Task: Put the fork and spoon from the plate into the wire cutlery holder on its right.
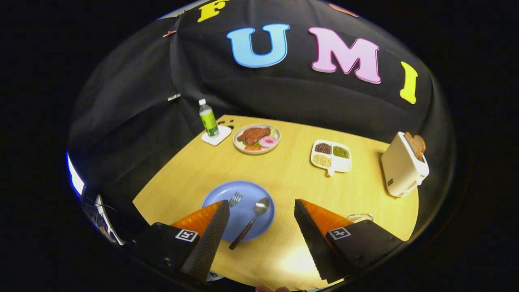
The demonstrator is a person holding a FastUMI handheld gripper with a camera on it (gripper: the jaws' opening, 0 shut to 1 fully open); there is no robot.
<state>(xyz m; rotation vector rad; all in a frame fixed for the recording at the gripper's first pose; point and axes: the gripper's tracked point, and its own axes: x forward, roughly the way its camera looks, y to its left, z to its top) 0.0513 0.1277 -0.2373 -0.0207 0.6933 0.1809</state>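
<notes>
two fingers of hand-held gripper [261,207] spread above spoon [251,221].

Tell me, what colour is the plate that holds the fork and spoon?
Blue, seen best in the gripper view: the plate lies between the open hand-held gripper fingers.

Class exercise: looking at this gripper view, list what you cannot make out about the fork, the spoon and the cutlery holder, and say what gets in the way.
- Fork: its tines show on the blue plate; the left finger hides the handle.
- Cutlery holder: a sliver shows beyond the right finger, which covers the rest; wire and depth unreadable.
- Spoon: whole, but too small to tell its material.
- Gripper: open, holding nothing, above the table.
</notes>
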